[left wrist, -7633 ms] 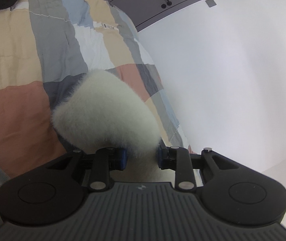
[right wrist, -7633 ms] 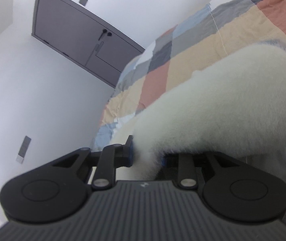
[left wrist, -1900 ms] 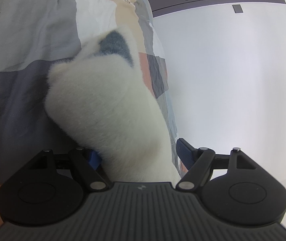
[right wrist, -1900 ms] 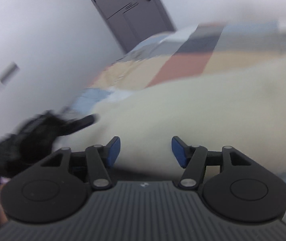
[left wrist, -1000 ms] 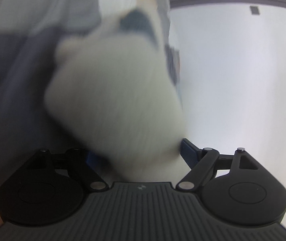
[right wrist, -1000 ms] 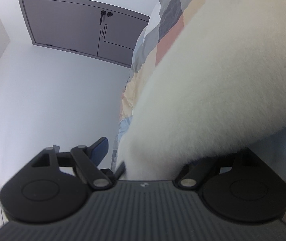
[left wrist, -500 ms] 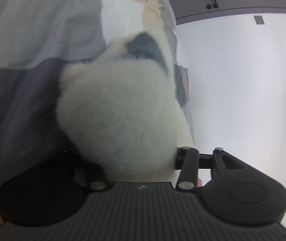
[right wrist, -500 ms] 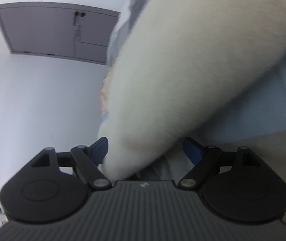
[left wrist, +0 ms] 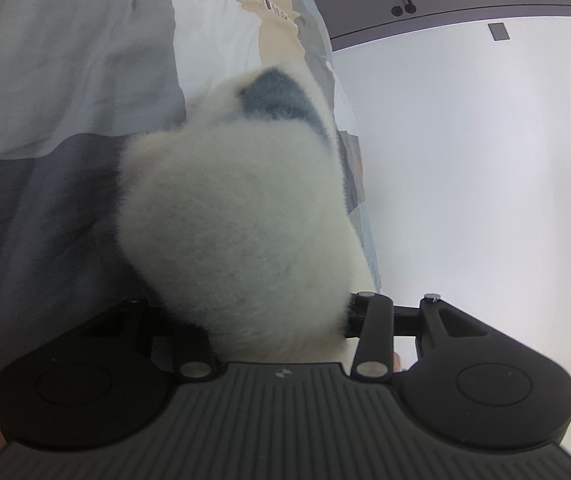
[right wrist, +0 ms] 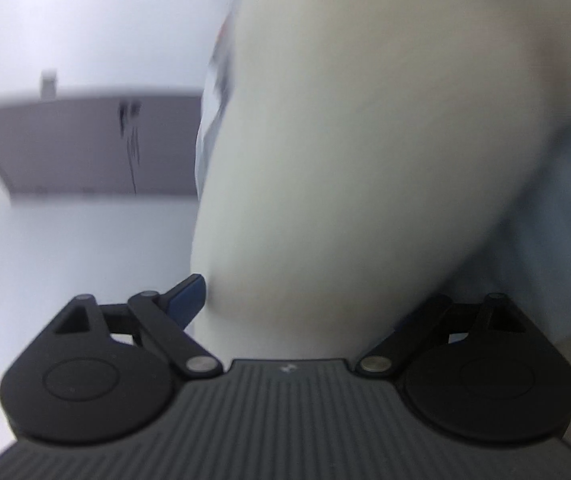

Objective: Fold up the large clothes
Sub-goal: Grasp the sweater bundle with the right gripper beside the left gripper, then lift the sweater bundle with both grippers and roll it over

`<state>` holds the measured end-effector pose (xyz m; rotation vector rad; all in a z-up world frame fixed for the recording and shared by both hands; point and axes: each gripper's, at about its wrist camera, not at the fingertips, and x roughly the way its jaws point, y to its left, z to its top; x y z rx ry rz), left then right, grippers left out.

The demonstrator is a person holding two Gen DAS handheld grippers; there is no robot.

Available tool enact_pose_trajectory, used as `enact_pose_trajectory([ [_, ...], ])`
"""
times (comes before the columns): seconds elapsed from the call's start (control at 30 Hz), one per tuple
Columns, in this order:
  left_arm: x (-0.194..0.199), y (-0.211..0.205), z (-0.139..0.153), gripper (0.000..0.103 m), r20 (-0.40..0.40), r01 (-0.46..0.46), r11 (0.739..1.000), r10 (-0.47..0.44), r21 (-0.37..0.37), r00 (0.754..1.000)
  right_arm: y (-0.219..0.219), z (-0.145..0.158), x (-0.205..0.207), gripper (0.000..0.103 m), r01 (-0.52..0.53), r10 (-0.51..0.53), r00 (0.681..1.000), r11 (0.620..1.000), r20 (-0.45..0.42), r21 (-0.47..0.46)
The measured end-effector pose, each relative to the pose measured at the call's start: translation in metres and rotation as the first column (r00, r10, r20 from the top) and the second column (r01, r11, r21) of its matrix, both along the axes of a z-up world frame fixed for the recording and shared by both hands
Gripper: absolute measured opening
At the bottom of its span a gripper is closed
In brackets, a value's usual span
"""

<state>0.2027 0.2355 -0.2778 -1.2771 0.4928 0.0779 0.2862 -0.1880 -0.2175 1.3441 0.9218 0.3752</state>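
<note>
A thick, fluffy fleece garment [left wrist: 237, 240] in cream is seen, its pile long and matt, with a grey patch of the same fuzzy cloth near its top. In the right wrist view the fleece [right wrist: 365, 140] is blurred to a smooth pale mass. The bedcover [left wrist: 65, 80] beneath is woven cloth in flat patchwork blocks, matt and softly creased. The left gripper [left wrist: 261, 312] and right gripper [right wrist: 305, 300] are made of matt black plastic with ribbed bodies, bright metal pivot pins and blue pads. The wall [left wrist: 485, 180] is painted smooth and matt.

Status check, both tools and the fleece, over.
Left tool shut on fleece, just closed. Right tool open, fleece between its fingers. Nothing in the way.
</note>
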Motion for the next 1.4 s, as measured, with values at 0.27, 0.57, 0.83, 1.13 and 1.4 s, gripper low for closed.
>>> enact_pose_trajectory([
  [0.27, 0.001, 0.001, -0.001, 0.048, 0.005, 0.008, 1.000, -0.008, 0.000, 1.000, -0.030, -0.004, 0.000, 0.092, 0.196, -0.195, 0.979, 0.980, -0.064, 0.018],
  [0.57, 0.001, 0.001, -0.001, 0.048, -0.004, 0.004, 1.000, -0.004, -0.017, 1.000, -0.005, 0.002, 0.034, 0.094, 0.152, -0.155, 0.987, 0.985, -0.034, -0.084],
  [0.83, 0.001, -0.001, -0.003, 0.049, -0.004, -0.007, 1.000, 0.007, -0.021, 1.000, -0.002, 0.004, 0.049, 0.091, 0.132, -0.138, 0.989, 0.987, -0.057, -0.090],
  [1.13, 0.003, 0.002, -0.001, 0.049, -0.007, 0.008, 1.000, -0.008, -0.015, 1.000, -0.012, 0.008, 0.051, 0.069, 0.110, -0.112, 0.994, 0.983, -0.009, -0.144],
  [1.4, 0.002, 0.004, 0.000, 0.049, 0.003, 0.014, 1.000, -0.014, -0.024, 1.000, -0.019, 0.030, 0.034, 0.052, 0.100, -0.067, 0.988, 0.963, 0.137, -0.250],
])
